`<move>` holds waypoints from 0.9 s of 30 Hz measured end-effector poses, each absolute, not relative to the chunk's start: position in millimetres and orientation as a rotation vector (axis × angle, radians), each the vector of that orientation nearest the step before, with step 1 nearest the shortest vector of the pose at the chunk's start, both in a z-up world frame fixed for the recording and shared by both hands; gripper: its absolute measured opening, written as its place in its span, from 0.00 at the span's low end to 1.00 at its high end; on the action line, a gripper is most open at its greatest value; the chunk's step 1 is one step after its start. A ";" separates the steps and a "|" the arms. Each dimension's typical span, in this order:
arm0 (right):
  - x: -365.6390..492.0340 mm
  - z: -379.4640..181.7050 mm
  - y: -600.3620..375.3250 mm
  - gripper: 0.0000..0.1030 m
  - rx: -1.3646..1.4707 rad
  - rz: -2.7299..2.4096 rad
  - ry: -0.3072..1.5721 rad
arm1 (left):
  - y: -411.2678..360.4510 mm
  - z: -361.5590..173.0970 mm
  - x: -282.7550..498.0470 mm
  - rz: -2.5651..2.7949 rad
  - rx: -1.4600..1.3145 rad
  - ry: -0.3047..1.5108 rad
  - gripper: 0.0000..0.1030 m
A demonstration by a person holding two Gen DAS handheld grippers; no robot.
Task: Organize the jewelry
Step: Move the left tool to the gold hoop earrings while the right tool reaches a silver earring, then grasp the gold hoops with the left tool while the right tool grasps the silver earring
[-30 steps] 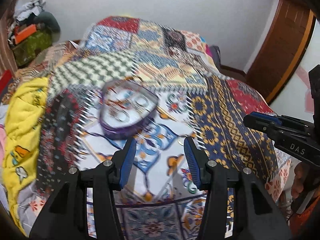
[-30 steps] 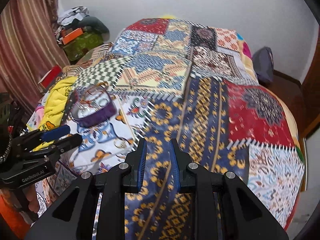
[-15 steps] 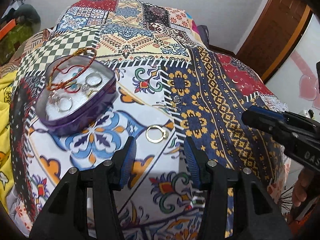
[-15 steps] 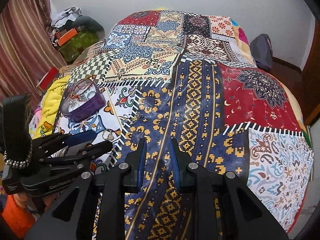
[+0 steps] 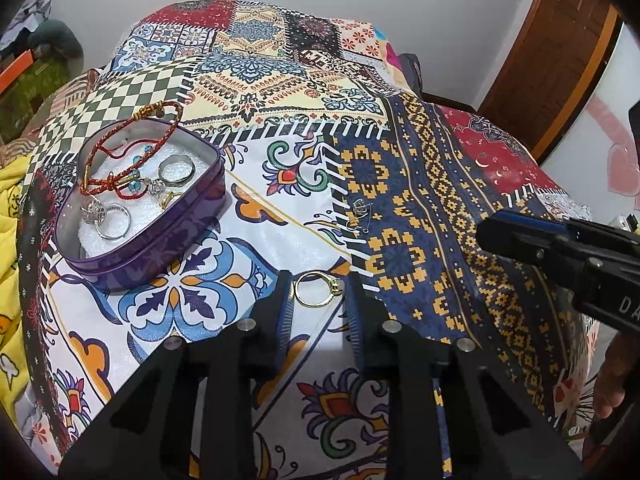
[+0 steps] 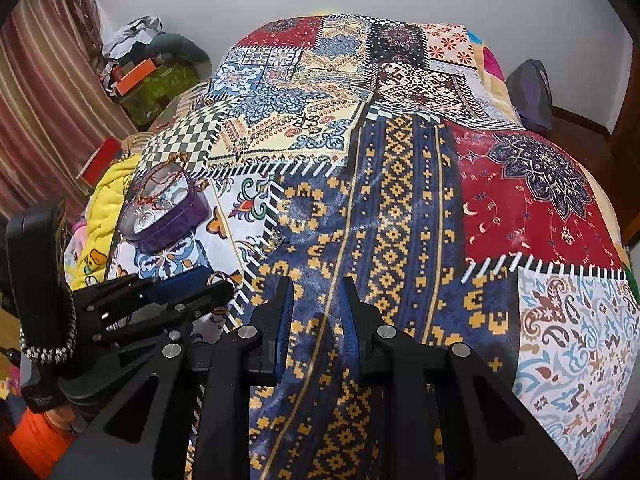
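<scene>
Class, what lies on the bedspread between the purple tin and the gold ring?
Only bare patterned bedspread separates purple tin from gold ring, in the left wrist view.

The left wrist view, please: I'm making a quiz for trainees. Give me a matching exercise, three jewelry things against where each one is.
Things:
1. gold ring
2. red cord bracelet
3. small silver piece

Places:
A. draped over the rim of the purple tin
B. alone on the bedspread, at the edge of the blue patch
C. between the left tongs

Pairs: 1-C, 2-A, 3-B
</scene>
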State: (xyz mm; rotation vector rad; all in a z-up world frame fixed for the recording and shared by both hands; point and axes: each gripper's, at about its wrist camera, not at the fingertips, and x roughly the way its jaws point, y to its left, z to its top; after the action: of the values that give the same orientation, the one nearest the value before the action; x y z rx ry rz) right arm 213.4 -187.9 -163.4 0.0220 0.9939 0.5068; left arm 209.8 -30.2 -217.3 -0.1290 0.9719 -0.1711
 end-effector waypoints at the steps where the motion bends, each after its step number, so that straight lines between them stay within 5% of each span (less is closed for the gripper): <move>1: 214.7 -162.8 -186.1 0.20 0.022 0.509 0.993 | -29.9 -216.6 209.0 -0.172 -0.131 0.971 0.24; 11: 233.6 -168.9 -149.1 0.20 -0.067 0.553 1.001 | -8.0 -204.9 203.7 -0.109 -0.133 0.930 0.24; 16: 246.7 -179.6 -132.1 0.29 -0.104 0.577 1.030 | 2.5 -199.0 203.6 -0.090 -0.116 0.905 0.24; 27: 249.2 -199.9 -120.8 0.24 -0.160 0.567 1.036 | 0.9 -202.2 205.3 -0.097 -0.107 0.899 0.24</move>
State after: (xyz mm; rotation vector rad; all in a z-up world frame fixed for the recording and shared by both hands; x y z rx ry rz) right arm 249.2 -120.8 -199.9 -0.1604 1.0365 0.5668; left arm 205.3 0.9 -202.2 -0.1074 0.8988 -0.0974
